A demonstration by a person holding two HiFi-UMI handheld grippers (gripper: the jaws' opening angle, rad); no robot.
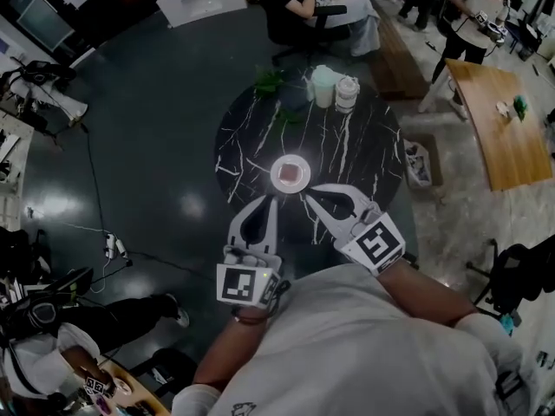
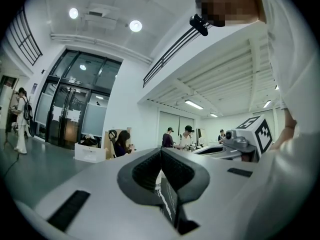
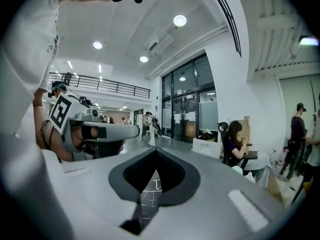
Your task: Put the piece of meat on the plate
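Observation:
On the round black marble table point(image 1: 251, 146) stands a small white plate point(image 1: 277, 168) with a reddish-brown piece of meat point(image 1: 291, 175) lying on it. Both grippers are held up close to my chest, above the table's near edge, pointing about level. In the head view the tips of my left gripper point(image 1: 273, 200) sit just below the plate, and my right gripper point(image 1: 307, 194) comes in from the lower right. Each one's jaws meet at the tip with nothing between them, as seen on the left gripper point(image 2: 161, 153) and the right gripper point(image 3: 156, 153).
A pale green jug point(image 1: 323, 85), a white lidded cup point(image 1: 347, 94) and a green sprig point(image 1: 270, 81) stand at the table's far side. A wooden table point(image 1: 507, 133) is to the right, a seated person point(image 1: 303, 7) beyond, and cables point(image 1: 104, 232) lie on the floor to the left.

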